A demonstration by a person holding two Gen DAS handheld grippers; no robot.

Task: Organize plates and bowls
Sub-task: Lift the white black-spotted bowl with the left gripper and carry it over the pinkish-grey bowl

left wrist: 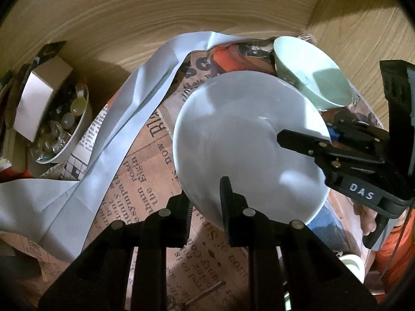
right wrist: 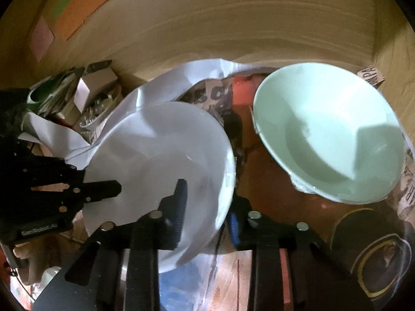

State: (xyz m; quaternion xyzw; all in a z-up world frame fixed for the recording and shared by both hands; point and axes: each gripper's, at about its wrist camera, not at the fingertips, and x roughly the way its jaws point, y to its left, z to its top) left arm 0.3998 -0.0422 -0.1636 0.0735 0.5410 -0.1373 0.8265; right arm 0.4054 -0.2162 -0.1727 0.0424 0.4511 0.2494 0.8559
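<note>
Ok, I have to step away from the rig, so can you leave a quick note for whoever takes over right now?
Left gripper: fingers shut on the near rim of the white bowl.
Right gripper: fingers shut on the same bowl's rim, further round.
Green bowl: empty, tilted, lying beside the white bowl on the printed paper. The right wrist view shows a gap between the two bowls.
Done: both grippers hold the white bowl.
Left: nothing is stacked yet. The likely next step is to bring the two bowls together.
</note>
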